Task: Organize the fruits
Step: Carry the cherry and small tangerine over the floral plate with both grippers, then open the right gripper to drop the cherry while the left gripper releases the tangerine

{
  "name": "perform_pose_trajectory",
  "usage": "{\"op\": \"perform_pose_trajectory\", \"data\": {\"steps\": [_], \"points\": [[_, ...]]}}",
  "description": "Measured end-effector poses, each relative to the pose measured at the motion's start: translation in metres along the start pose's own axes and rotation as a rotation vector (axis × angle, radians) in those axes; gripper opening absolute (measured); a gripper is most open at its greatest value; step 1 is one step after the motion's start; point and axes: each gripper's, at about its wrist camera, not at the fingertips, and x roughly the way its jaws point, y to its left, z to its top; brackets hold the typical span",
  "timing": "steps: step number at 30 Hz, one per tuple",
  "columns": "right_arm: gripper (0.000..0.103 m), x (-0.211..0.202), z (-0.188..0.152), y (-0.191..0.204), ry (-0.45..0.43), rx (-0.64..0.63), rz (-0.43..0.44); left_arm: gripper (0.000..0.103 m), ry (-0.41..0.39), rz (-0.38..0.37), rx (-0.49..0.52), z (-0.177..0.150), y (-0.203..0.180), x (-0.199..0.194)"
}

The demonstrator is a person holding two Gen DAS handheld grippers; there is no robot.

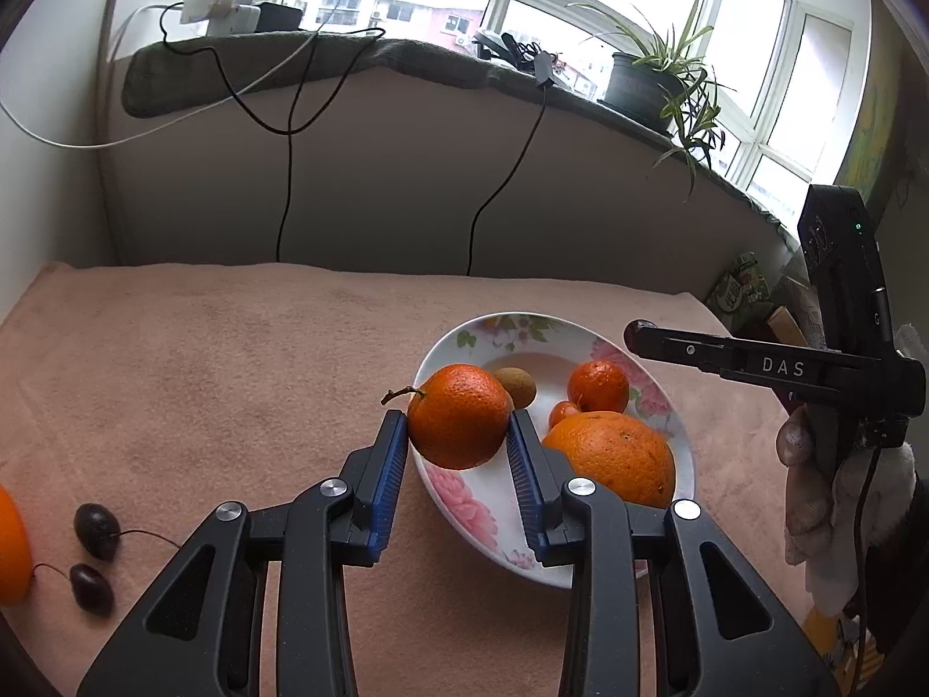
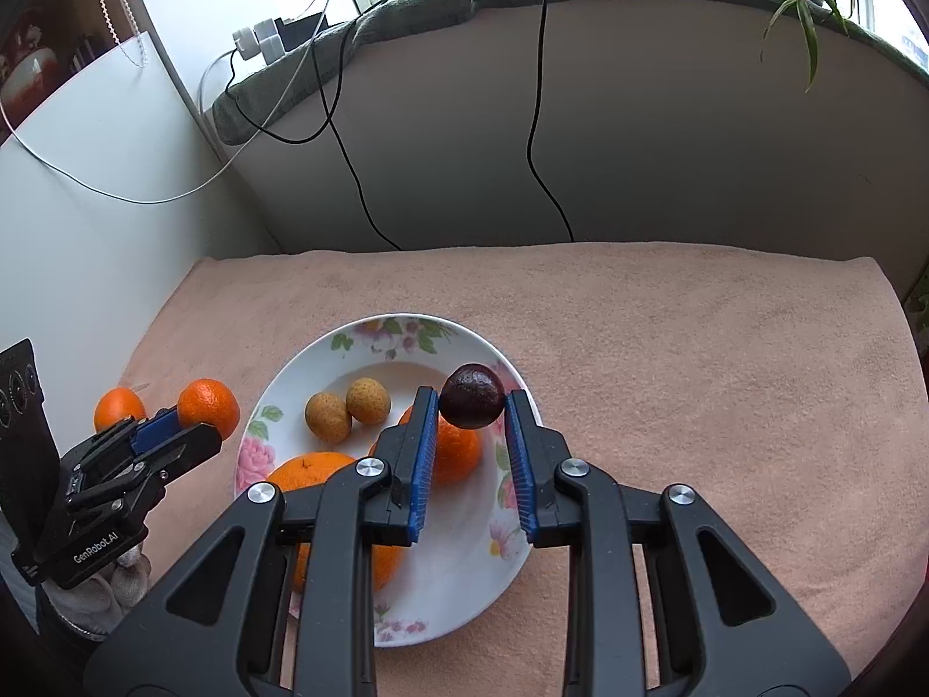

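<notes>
A white floral plate (image 1: 447,485) (image 2: 464,569) sits on a peach towel. It holds a large orange (image 1: 615,456) (image 2: 308,473), a small mandarin (image 1: 598,386), and brown longans (image 2: 367,401). My left gripper (image 1: 458,435) is shut on a stemmed mandarin (image 1: 458,415) just above the plate's left rim; it shows in the right wrist view (image 2: 209,406). My right gripper (image 2: 471,406) is shut on a dark round fruit (image 2: 471,396) above the plate's right side.
Two dark cherries with stems (image 1: 96,528) and another orange (image 1: 11,546) (image 2: 119,406) lie on the towel (image 1: 232,360) left of the plate. Cables hang down the wall behind. A potted plant (image 1: 644,84) stands on the sill.
</notes>
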Motion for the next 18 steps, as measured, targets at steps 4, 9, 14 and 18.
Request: {"op": "perform_pose_trajectory", "data": {"steps": [4,9,14,18], "points": [[0.025,0.008,0.008,0.002,0.010,-0.005,0.009,0.034,0.011,-0.003,0.006,0.002,-0.002,0.006],[0.025,0.017,0.012,0.005,0.027,-0.015,0.023,0.034,0.025,-0.006,0.014,0.002,-0.005,0.012],[0.025,0.022,0.013,0.008,0.038,-0.020,0.031,0.034,0.029,-0.005,0.019,0.005,-0.007,0.015],[0.025,0.024,0.015,0.011,0.041,-0.028,0.029,0.034,0.030,-0.007,0.015,0.005,-0.006,0.015]]}}
